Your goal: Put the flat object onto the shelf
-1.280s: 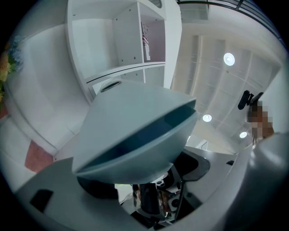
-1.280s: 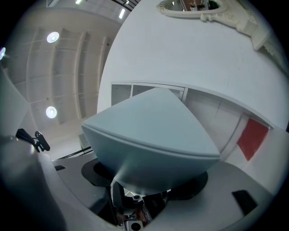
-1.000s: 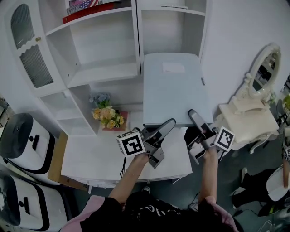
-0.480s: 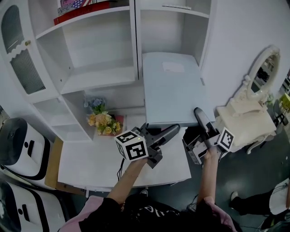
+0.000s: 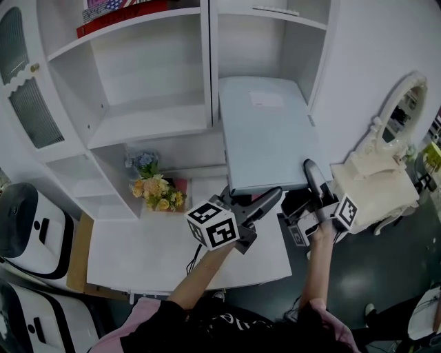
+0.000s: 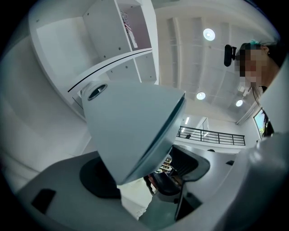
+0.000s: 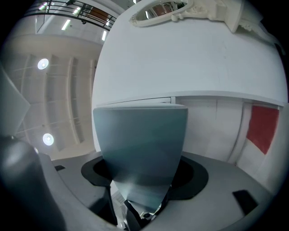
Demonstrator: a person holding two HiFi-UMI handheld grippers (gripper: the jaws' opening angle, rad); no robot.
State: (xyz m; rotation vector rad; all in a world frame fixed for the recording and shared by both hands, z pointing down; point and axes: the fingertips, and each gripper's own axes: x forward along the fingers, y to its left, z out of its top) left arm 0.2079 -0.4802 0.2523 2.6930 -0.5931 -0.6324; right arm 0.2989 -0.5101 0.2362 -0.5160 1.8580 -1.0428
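The flat object [image 5: 265,138] is a grey-blue folder-like panel with a pale label near its far end. It is held tilted, and its far edge reaches the foot of the right compartment [image 5: 265,48] of the white shelf unit. My left gripper [image 5: 274,196] is shut on the panel's near edge at the left corner. My right gripper [image 5: 309,167] is shut on the near right corner. In the left gripper view the panel [image 6: 131,131] runs edge-on between the jaws [image 6: 144,173]. The right gripper view shows the panel [image 7: 140,144] clamped between both pads [image 7: 97,170].
A white desk [image 5: 158,245] lies below, with a bunch of flowers [image 5: 155,187] at its back. The left shelf board [image 5: 151,124] is bare; a red book [image 5: 117,17] lies on the top shelf. An ornate white mirror and stand [image 5: 386,158] is at the right. White-and-black machines [image 5: 27,220] are at the left.
Both grippers have carried the panel a little forward and up toward the right shelf compartment. Their hold on it is unchanged.
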